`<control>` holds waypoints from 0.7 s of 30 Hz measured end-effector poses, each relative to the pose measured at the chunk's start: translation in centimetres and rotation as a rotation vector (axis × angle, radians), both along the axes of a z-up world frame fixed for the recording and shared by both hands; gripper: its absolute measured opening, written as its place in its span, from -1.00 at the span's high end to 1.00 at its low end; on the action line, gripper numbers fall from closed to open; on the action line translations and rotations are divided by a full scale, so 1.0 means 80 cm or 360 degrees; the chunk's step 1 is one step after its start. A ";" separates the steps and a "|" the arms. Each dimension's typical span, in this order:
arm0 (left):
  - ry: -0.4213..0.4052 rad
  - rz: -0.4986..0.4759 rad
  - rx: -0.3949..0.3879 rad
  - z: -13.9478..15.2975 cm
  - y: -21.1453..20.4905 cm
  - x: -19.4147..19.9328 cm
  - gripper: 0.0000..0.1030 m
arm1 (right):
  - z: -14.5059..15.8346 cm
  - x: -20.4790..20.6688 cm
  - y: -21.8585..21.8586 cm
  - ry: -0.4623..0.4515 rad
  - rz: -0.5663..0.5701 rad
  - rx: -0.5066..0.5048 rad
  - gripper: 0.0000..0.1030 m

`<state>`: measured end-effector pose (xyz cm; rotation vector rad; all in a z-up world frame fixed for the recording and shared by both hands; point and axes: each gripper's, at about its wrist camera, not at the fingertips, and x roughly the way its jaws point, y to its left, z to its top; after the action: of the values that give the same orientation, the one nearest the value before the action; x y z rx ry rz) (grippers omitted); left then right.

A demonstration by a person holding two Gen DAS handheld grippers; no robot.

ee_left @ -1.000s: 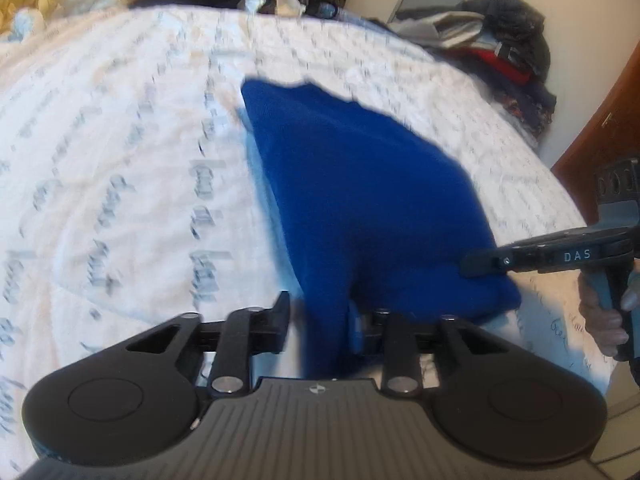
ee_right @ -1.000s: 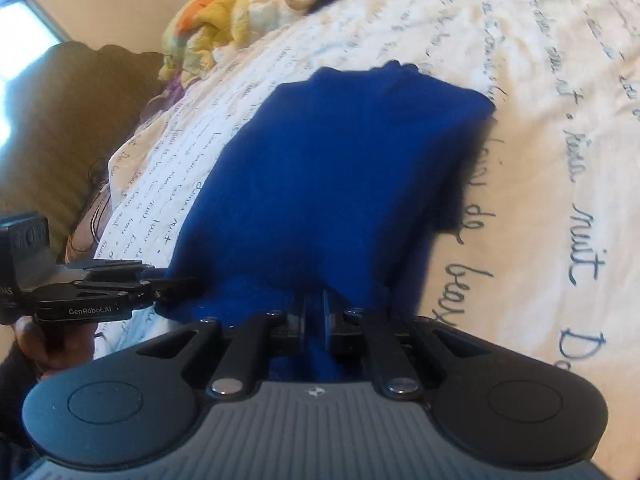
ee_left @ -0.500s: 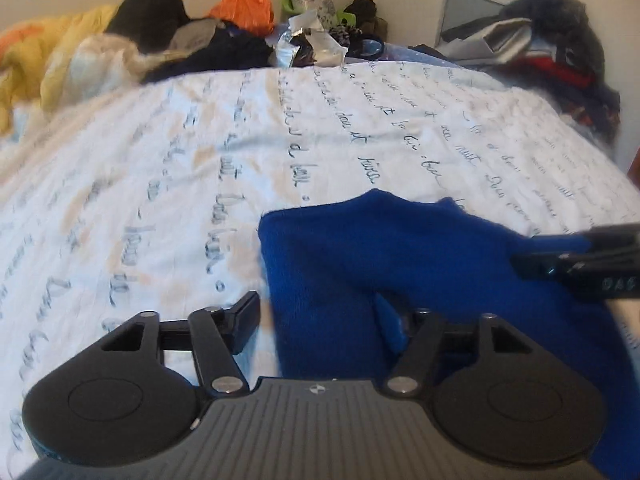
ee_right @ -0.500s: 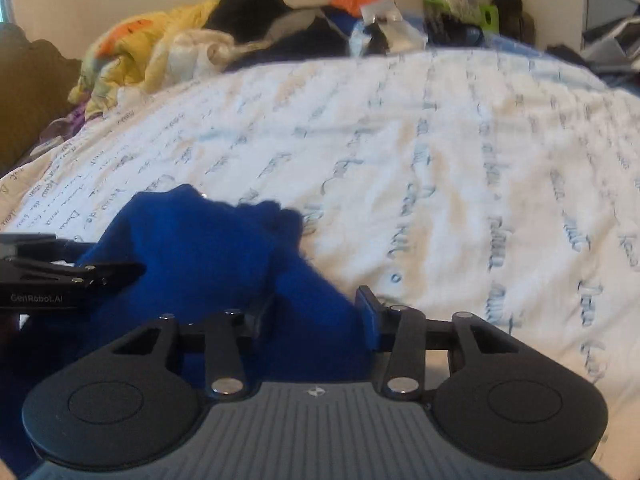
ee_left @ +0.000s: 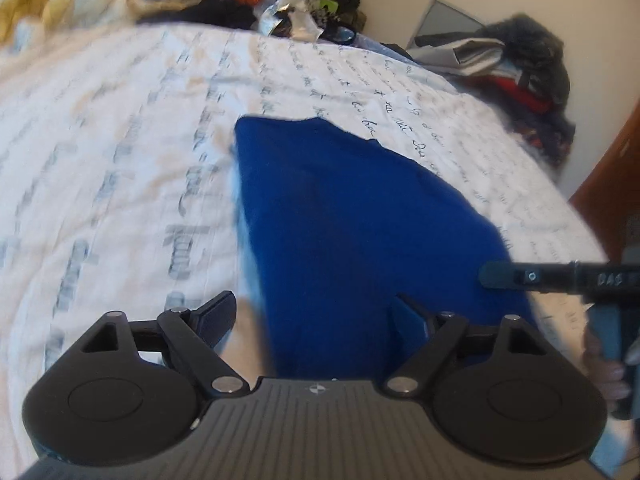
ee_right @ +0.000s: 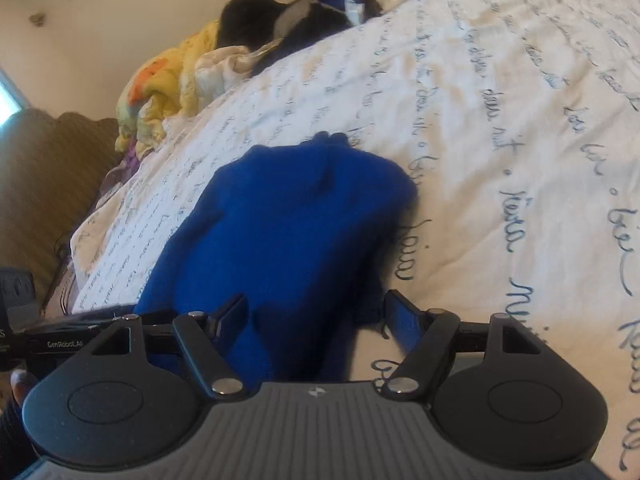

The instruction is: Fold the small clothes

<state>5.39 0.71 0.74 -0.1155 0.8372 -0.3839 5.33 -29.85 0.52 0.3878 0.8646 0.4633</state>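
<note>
a blue garment (ee_left: 352, 232) lies folded on the white bedspread (ee_left: 120, 152) with its handwriting print, near the bed's near edge. the left gripper (ee_left: 316, 314) has just been opening — its fingers now stand spread, the cloth's near end lying loose between them, not pinched. the right gripper (ee_right: 316, 312) has likewise just been opening, fingers wide apart over the same cloth, pads off it. a heap of clothes (ee_left: 516, 80) sits beyond the bed's far corner — yellow bedding (ee_right: 168, 92) is bunched at the other side.
</note>
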 end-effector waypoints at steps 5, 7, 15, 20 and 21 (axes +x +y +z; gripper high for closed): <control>-0.0019 -0.0018 0.0117 0.013 -0.008 0.006 -0.34 | 0.009 0.022 0.015 0.0004 0.0060 -0.0165 -0.18; -0.0158 0.0052 0.0203 0.029 0.003 -0.031 -0.37 | 0.022 0.001 0.005 0.0015 0.0008 -0.0154 -0.20; -0.0318 0.0002 0.0525 -0.005 -0.046 -0.115 -0.59 | 0.028 -0.098 0.065 -0.0248 0.0010 -0.0290 -0.44; -0.0084 0.0008 0.0155 0.009 0.002 -0.108 -0.57 | 0.009 -0.100 0.072 -0.0158 0.0052 -0.0420 -0.46; 0.0038 0.0018 -0.0023 0.008 0.022 -0.101 -0.57 | 0.014 -0.101 0.054 -0.0099 0.0053 -0.0250 -0.46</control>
<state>-2.66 2.50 1.38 -0.1381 0.8570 -0.3787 -2.71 -25.53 1.61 0.2138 0.8415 0.4331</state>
